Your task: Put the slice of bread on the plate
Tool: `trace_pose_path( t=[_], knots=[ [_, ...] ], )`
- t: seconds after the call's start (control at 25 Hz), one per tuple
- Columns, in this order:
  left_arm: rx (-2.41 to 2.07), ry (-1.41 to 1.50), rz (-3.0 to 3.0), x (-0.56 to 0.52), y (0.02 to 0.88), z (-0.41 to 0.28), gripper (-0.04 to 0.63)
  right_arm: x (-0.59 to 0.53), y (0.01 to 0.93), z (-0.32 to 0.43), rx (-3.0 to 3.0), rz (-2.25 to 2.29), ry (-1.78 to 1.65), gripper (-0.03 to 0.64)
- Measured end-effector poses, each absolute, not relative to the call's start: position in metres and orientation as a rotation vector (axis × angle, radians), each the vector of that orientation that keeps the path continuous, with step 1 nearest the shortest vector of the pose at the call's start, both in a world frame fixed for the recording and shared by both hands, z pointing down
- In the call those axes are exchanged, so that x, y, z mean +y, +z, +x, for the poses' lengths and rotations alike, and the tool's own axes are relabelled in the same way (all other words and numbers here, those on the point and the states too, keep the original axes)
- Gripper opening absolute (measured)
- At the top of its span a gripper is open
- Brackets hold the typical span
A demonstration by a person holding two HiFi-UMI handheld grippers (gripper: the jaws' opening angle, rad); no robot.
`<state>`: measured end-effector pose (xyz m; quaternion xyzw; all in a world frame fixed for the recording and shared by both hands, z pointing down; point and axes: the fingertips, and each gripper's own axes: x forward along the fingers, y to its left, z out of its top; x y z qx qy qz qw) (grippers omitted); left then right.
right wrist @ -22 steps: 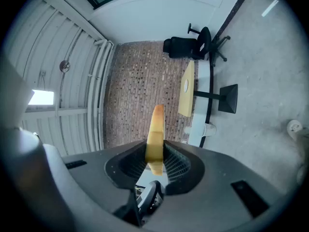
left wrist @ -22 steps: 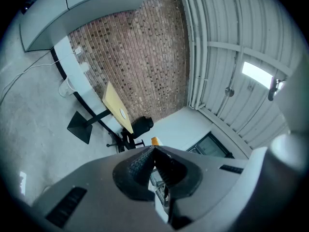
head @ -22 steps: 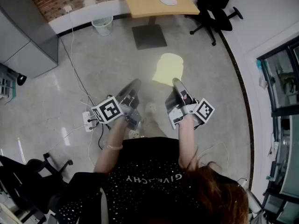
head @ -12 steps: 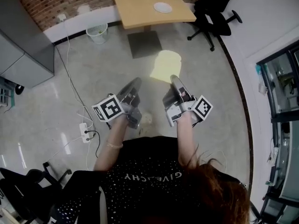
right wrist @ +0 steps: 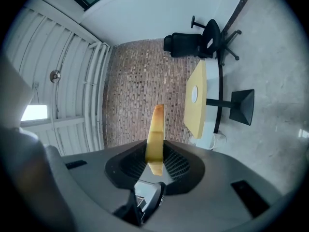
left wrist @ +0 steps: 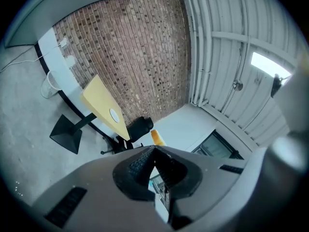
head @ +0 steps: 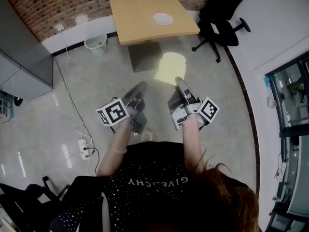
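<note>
The right gripper pinches the slice of bread in its jaws, well short of the plate on the worktop. The left gripper has its jaws closed on nothing. This looks like the carrying step. Next, the bread needs to get over the plate.

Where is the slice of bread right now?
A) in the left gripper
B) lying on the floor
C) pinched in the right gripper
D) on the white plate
C: the slice of bread stands edge-on between the pads of the right gripper, and the plate sits apart on the table.
</note>
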<state>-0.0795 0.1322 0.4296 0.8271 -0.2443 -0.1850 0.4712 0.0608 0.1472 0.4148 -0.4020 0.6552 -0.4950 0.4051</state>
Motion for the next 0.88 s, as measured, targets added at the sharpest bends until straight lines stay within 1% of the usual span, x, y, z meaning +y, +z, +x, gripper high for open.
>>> trace_pose_path(
  t=[0.32, 0.88],
  knots=[
    [-0.626, -0.465, 2.022, 0.095, 0.430, -0.051, 0.011, 0.109, 0.418, 0.092, 1.657, -0.999, -1.273, 0.091],
    [-0.627, -0.414, 1.999, 0.088, 0.446, -0.022, 0.011, 0.115, 0.434, 0.112, 1.639, -1.022, -1.293, 0.091]
  ],
)
